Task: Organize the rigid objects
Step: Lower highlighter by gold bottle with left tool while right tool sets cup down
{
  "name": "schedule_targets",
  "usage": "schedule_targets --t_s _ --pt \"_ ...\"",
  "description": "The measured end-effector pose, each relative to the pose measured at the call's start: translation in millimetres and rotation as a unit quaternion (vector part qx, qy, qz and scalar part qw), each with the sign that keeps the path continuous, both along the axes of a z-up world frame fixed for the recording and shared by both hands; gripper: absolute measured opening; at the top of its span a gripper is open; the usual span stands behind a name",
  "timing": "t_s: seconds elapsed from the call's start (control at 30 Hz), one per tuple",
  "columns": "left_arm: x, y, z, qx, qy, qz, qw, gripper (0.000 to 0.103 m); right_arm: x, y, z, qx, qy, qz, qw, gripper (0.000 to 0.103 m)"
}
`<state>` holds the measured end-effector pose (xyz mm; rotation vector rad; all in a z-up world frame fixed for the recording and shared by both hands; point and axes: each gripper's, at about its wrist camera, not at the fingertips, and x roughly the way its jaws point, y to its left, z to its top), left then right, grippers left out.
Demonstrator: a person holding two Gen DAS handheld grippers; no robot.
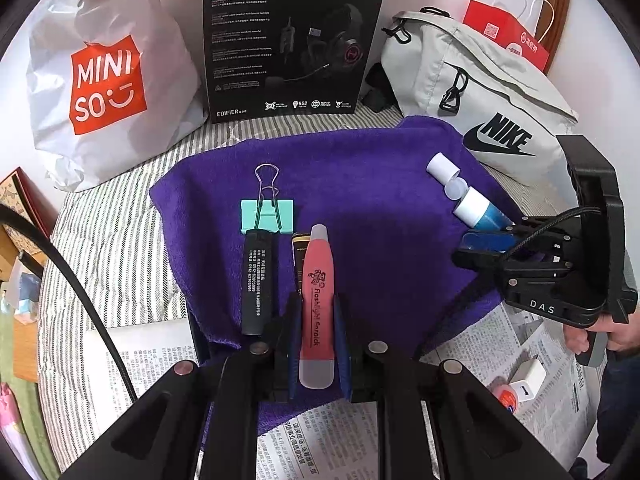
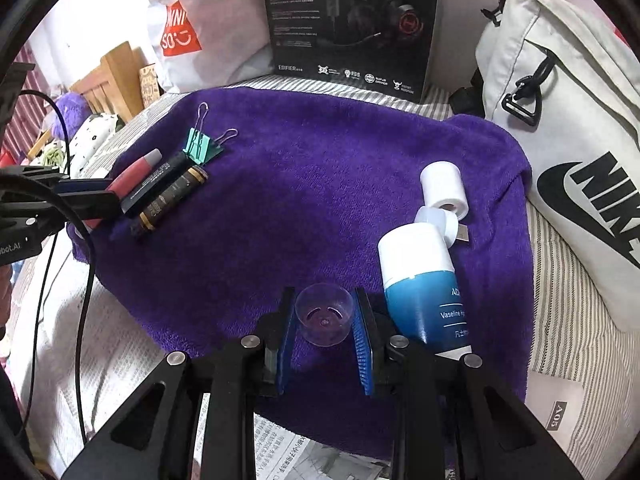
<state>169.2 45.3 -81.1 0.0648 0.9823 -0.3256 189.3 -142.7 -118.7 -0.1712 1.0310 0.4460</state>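
Observation:
On the purple towel my left gripper is shut on a pink flashlight pen, which lies beside a black marker and a dark gold-banded tube. A teal binder clip lies just beyond them. My right gripper holds a clear plastic cap between its blue pads. Next to it lie a blue and white Vaseline bottle, a white roll and a small white cap. The left gripper also shows in the right wrist view.
A Miniso bag, a black headset box and a grey Nike bag stand along the back. Newspaper lies at the front, with a white charger on it. A striped sheet lies under the towel.

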Motion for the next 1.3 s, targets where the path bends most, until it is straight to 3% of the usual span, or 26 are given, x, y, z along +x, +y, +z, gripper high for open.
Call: schedule_targets --t_s 0.4,0.67,1.3 --pt "-2.7 1.6 -3.3 0.005 0.009 0.002 0.9999 0.015 0.3 -2.3 2.7 -0.005 0.015 0.019 1.000 0.037" --pt "-4.4 -4.9 0.0 -0.002 0.010 0.000 0.9999 0.015 -13.1 -11.7 20.1 -0.014 -0.010 0.003 1.000 0.045" --pt "46.5 -42.5 -16.7 -0.011 0.029 -0.007 0.9995 0.015 -55.9 -62.5 44.9 0.043 -0.038 -0.070 0.996 0.046"
